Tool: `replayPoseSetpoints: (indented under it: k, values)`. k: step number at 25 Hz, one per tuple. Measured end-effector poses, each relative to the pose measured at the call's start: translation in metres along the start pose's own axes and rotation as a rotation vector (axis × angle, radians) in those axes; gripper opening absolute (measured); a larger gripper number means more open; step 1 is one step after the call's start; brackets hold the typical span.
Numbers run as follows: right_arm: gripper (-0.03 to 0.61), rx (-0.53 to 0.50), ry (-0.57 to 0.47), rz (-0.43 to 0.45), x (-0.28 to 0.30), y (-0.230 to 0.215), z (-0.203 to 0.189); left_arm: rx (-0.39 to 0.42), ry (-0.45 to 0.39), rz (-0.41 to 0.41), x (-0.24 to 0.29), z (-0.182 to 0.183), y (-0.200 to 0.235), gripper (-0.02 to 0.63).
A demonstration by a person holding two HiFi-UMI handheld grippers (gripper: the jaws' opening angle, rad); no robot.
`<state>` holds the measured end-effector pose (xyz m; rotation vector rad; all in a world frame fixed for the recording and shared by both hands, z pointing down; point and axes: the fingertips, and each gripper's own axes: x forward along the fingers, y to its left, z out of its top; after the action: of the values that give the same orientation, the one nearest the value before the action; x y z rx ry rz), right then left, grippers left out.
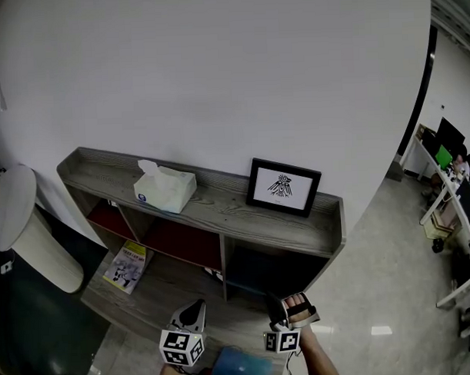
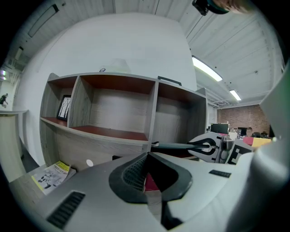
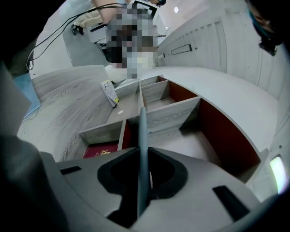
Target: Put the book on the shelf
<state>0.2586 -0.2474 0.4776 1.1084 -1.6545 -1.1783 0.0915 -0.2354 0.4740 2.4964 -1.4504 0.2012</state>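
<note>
Right gripper view: gripping the thin grey-blue book (image 3: pixel 142 122) edge-on in the right claw (image 3: pixel 141 150), lined up with a divider (image 3: pixel 141 93) of the shelf (image 3: pixel 176 111) at frame centre. With the left claw (image 2: pixel 147 155) closed on nothing. Mid-carry by the look of it, not yet shelved. Next: shifting sideways into an open compartment, clearing the divider, then letting go.

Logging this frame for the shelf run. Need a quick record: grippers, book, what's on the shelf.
right gripper: shut on book, seen edge-on, pointed at the shelf
left gripper: jaws together, nothing gripped
shelf top: tissue box, picture frame
lower ledge: booklet, lying flat
compartment: maroon book, lying flat
held book on shelf: not yet
</note>
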Motion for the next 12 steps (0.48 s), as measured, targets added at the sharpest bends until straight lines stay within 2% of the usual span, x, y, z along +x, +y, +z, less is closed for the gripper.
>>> replayPoseSetpoints:
  k: [7,12]
  values:
    - [0.074,0.010,0.014,0.079,0.008,0.024,-0.007,-0.008,-0.001,0.000,0.001,-0.001,0.001,0.006]
    - [0.074,-0.013,0.049,0.102,0.015,0.038,-0.018,-0.014,0.008,0.003,-0.001,-0.004,0.003,0.006]
